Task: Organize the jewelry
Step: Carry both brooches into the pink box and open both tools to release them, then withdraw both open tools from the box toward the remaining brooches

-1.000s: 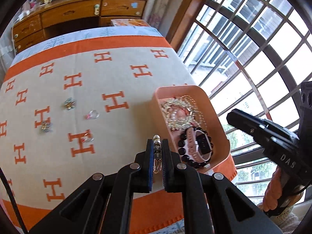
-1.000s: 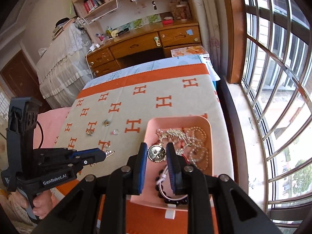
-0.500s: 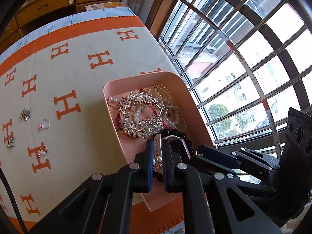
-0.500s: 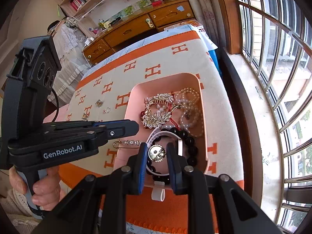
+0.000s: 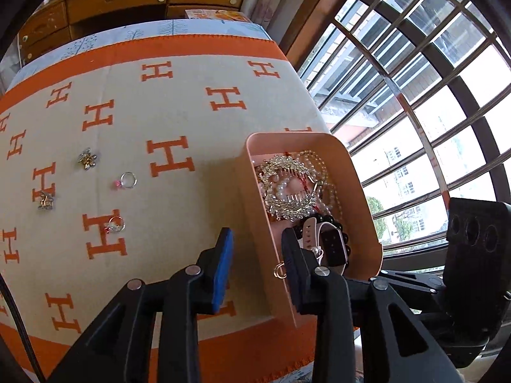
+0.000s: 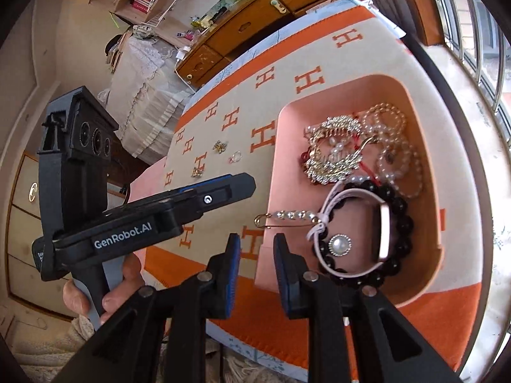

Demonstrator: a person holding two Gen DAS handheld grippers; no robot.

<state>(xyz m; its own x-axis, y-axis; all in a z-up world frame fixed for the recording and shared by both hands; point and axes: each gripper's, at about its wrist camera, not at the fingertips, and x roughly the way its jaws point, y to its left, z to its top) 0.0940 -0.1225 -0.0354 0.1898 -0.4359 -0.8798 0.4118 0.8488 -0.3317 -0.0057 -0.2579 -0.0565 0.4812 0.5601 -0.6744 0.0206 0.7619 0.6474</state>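
A pink tray (image 5: pixel 357 172) (image 6: pixel 428 146) stands at the table's near right, holding a silver hair comb (image 6: pixel 335 150), pearl strands (image 6: pixel 399 146), a black bead bracelet (image 6: pixel 399 217), a pink watch (image 5: pixel 332 242) and a round pearl brooch (image 6: pixel 340 245). A gold pearl safety pin (image 6: pixel 287 217) (image 5: pixel 280 269) lies across the tray's near-left rim. My left gripper (image 5: pixel 257 263) is open and empty, straddling that rim. My right gripper (image 6: pixel 255 255) is open and empty at the tray's near-left corner. Two rings (image 5: pixel 127 180) (image 5: pixel 115 224) and two small brooches (image 5: pixel 87 158) (image 5: pixel 46 200) lie on the cloth to the left.
The table carries a beige cloth with orange H marks (image 5: pixel 171 156) and an orange border. A wooden drawer unit (image 5: pixel 127 0) stands behind it. A barred window (image 5: pixel 431 79) runs along the right side. The left gripper's body (image 6: pixel 111 223) shows in the right wrist view.
Both grippers have opened. The safety pin left the left gripper and now lies on the tray rim. The round pearl brooch left the right gripper and lies in the tray. Both grippers drew back.
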